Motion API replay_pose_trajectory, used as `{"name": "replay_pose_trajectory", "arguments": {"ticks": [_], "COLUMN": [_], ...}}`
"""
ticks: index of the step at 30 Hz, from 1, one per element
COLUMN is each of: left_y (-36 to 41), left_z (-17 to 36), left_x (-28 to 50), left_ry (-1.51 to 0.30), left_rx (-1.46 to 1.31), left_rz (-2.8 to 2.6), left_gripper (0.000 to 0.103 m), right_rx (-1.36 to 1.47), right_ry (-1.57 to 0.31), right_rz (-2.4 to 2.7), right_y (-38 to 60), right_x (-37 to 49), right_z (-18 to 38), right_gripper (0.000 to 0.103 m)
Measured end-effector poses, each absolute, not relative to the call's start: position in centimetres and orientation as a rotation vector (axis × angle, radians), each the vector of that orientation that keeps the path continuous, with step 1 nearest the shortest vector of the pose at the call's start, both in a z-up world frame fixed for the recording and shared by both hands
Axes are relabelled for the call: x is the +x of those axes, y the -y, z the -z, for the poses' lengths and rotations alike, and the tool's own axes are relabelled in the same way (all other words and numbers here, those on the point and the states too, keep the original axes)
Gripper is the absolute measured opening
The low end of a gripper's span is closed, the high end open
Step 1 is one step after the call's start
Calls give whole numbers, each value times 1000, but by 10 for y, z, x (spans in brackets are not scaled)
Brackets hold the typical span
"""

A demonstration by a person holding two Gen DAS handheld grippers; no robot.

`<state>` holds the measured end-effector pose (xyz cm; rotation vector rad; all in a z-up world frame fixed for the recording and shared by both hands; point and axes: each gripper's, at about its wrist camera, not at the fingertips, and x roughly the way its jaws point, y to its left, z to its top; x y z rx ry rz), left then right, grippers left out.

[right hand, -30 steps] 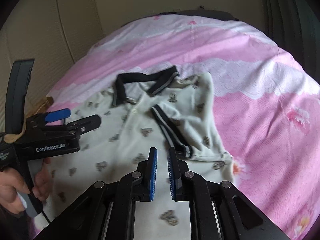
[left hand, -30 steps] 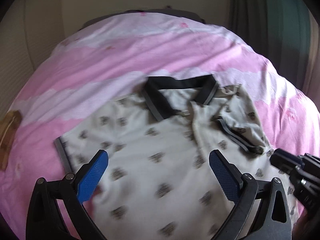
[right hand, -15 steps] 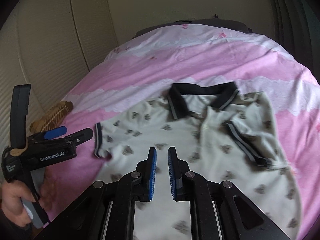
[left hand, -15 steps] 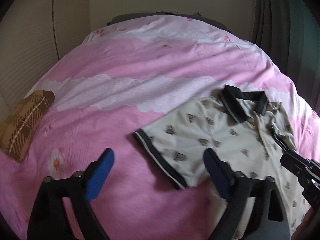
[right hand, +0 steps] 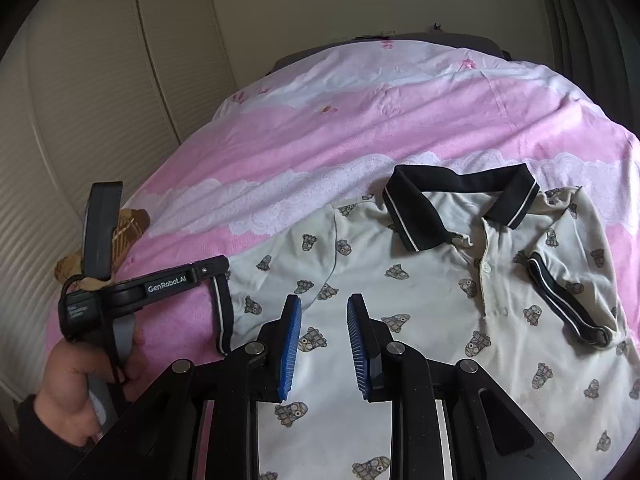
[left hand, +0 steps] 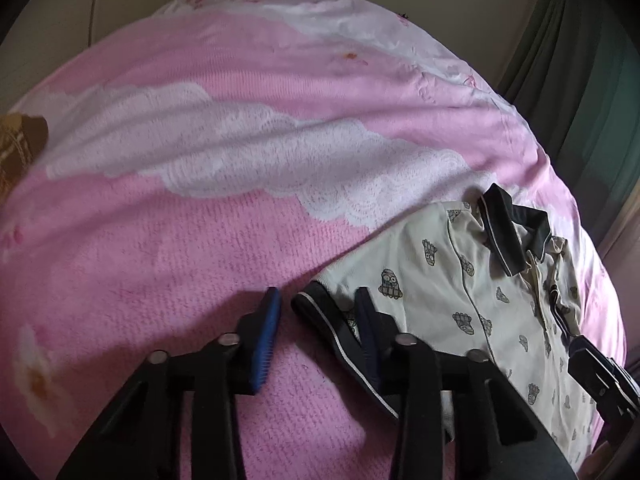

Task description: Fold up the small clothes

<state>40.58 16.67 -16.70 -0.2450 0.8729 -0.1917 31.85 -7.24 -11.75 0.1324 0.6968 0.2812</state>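
Note:
A small cream polo shirt (right hand: 420, 292) with cartoon prints and a black collar (right hand: 452, 200) lies face up on the pink bedspread (right hand: 320, 136). Its right sleeve (right hand: 568, 304) is folded in over the chest. My left gripper (left hand: 316, 312) is open and straddles the black-trimmed cuff (left hand: 320, 316) of the left sleeve; it also shows in the right wrist view (right hand: 222, 276) at that cuff. My right gripper (right hand: 322, 320) is open and empty, hovering over the shirt's lower front. The shirt shows in the left wrist view (left hand: 460, 292) too.
A brown plaid cloth (right hand: 124, 232) lies at the bed's left edge beside the slatted wardrobe doors (right hand: 80, 120). A dark curtain (left hand: 580, 80) hangs at the right. The bedspread (left hand: 200, 200) stretches away beyond the shirt.
My left gripper moved left and down onto the left sleeve cuff and its jaws narrowed around it. My right gripper opened from nearly shut.

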Motion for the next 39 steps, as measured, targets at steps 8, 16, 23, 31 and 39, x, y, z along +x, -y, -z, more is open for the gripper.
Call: {"name": "replay_pose_trajectory", "arguments": {"ticks": [8,16,23,31,39], "left_y": [-165,-124,-36,66,98], "left_z": [167,119,78,94,141], "left_x": [406,386,384,399,404], "left_ry": [-878,-797,-774,-844,-927], "left_rx": [-262,-126,-15,131,225], "left_rz": [186,127,203,288,232], "left_gripper": [7,5,5,5,6], "right_rx": [130,151,269,395,505], "right_ry": [-686,-665,-616,-568,-610], "right_rz": [-275,-238,-162,-94,-142], "right_y": [83,118,178,241,268], "right_x": [317,307,300,289,298], "right_z": [117,111,109,130,151], "right_gripper": [25,25,25,25,25]}}
